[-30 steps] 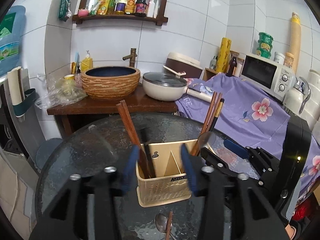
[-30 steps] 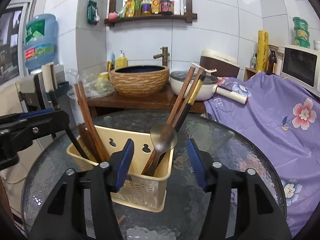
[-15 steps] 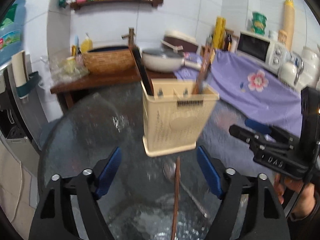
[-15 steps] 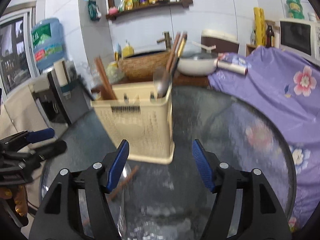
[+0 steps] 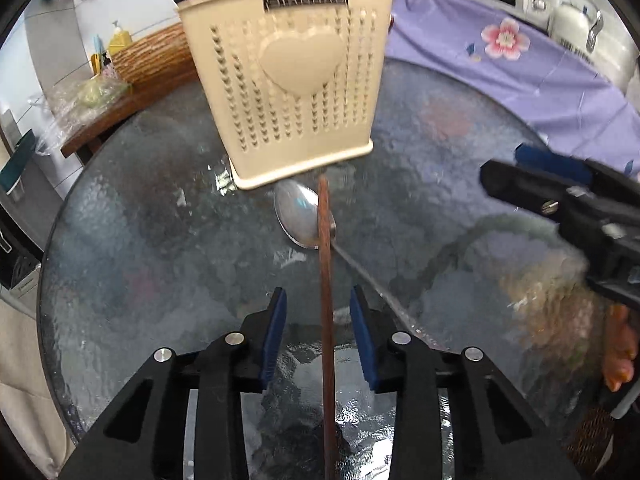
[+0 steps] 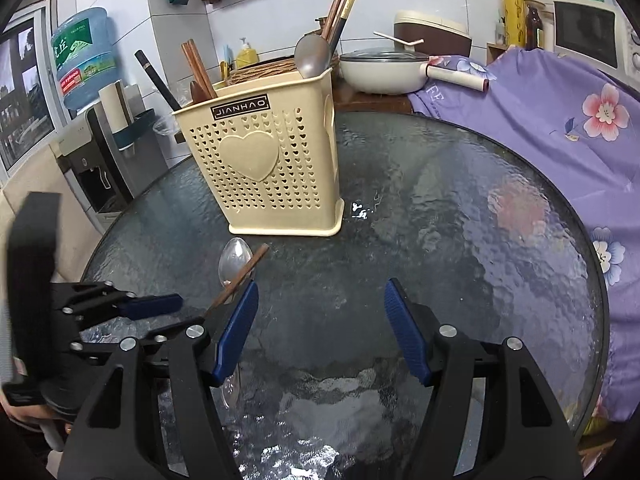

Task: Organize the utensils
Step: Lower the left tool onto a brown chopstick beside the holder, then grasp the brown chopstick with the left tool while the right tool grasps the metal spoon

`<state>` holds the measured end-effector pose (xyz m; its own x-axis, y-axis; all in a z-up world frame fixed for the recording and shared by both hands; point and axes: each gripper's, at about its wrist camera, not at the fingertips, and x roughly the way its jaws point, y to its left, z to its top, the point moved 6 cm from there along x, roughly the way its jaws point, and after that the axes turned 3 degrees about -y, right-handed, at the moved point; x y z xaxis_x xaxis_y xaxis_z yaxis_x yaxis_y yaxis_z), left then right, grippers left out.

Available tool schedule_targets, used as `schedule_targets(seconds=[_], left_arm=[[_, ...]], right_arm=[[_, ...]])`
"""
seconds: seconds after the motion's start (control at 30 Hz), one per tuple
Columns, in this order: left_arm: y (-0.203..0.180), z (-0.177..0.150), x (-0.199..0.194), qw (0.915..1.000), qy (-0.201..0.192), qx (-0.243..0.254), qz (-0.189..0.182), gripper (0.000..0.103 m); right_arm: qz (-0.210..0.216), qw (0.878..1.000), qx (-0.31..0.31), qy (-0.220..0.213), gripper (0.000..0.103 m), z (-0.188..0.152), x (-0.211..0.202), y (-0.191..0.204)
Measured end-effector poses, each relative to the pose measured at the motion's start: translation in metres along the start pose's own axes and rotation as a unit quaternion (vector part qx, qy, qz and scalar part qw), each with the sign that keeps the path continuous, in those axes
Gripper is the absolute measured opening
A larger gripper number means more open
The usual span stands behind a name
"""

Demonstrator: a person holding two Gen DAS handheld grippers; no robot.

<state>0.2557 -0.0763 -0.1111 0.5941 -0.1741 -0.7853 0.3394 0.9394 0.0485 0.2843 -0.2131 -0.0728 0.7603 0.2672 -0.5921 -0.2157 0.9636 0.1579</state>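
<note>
A cream perforated utensil holder [image 5: 288, 80] [image 6: 264, 160] stands on the round glass table and holds chopsticks and a spoon. In front of it a brown chopstick [image 5: 326, 312] [image 6: 244, 276] lies across a metal spoon [image 5: 302, 220] [image 6: 234, 260]. My left gripper [image 5: 318, 332] is open low over the table, its blue pads on either side of the chopstick without touching it. It also shows in the right wrist view [image 6: 152, 306]. My right gripper [image 6: 320, 328] is open and empty over bare glass, right of the spoon. It shows at the right in the left wrist view [image 5: 560, 184].
The glass table [image 6: 460, 240] has a purple floral cloth [image 6: 560, 120] at its right edge. Behind stand a wooden counter with a woven basin [image 5: 156, 56], a white pan [image 6: 380, 68], a microwave [image 6: 588, 36] and a water dispenser [image 6: 84, 76].
Both grippers have dropped from above the holder to low over the table in front of it. The left gripper's pads have narrowed and now straddle the chopstick.
</note>
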Motion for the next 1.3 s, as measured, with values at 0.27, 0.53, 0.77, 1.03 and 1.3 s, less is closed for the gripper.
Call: schedule_targets(seconds=[0.27,0.53,0.77,1.03,1.3], left_arm=[[0.000,-0.005,0.009,0.9999,0.009,-0.008,0.003,0.009],[0.006,-0.003,0.007,0.9989,-0.003,-0.045,-0.017,0.006],[0.025,0.000,-0.020,0.9951,-0.039,-0.085,-0.031,0.006],[0.051,-0.007,-0.025,0.9919,-0.043,-0.119,-0.016,0.006],[0.069,-0.015,-0.026,0.9890,-0.043,-0.141,-0.013,0.006]], right_arm=[[0.008,1.000,0.001,0.006,0.065,-0.005,0.002,0.004],[0.014,1.000,0.002,0.015,0.065,-0.007,0.008,0.006],[0.027,0.999,0.003,0.031,0.065,-0.005,0.020,0.015],[0.037,0.994,-0.075,0.069,0.065,-0.001,0.058,0.059],[0.021,0.986,-0.133,0.098,0.073,0.001,0.100,0.079]])
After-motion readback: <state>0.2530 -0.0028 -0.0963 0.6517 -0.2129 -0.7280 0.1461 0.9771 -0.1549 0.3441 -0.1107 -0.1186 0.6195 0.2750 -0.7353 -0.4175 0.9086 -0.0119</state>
